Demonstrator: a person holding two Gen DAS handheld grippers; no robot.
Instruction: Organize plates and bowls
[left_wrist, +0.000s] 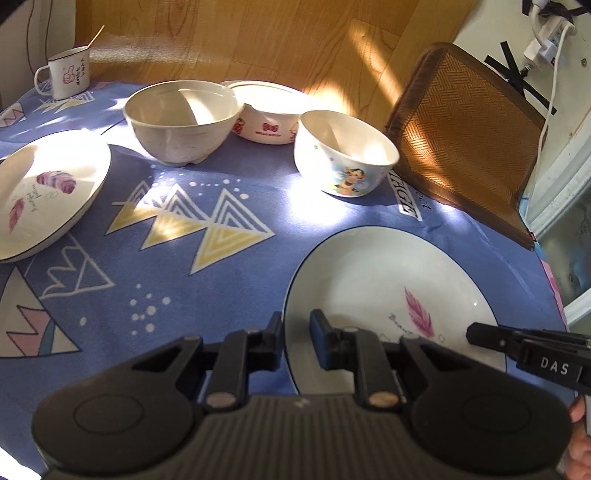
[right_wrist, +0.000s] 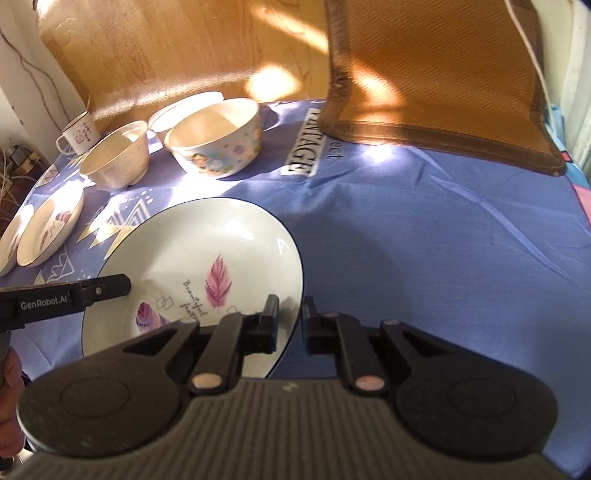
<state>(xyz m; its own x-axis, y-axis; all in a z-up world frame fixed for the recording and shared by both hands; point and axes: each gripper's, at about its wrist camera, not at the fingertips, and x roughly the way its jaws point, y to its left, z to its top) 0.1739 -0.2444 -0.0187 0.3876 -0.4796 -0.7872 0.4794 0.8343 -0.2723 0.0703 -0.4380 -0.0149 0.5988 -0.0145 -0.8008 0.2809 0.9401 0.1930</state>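
A white feather-print plate (left_wrist: 388, 280) (right_wrist: 207, 254) lies on the blue cloth close in front of me. My left gripper (left_wrist: 296, 334) straddles its left rim with a narrow gap between the fingers; the rim sits between them. My right gripper (right_wrist: 289, 317) straddles its right rim the same way. Whether either pinches the rim I cannot tell. A second feather plate (left_wrist: 44, 192) lies at the left; in the right wrist view two such plates (right_wrist: 48, 229) show there. A plain cream bowl (left_wrist: 181, 118), a Hello Kitty bowl (left_wrist: 266, 122) and a cartoon bowl (left_wrist: 343, 155) stand at the back.
An enamel mug (left_wrist: 64, 75) with a stick in it stands at the back left corner. A brown woven mat (left_wrist: 465, 136) (right_wrist: 436, 81) leans over the table's back right edge. A power strip and cable (left_wrist: 550, 48) hang on the wall at right.
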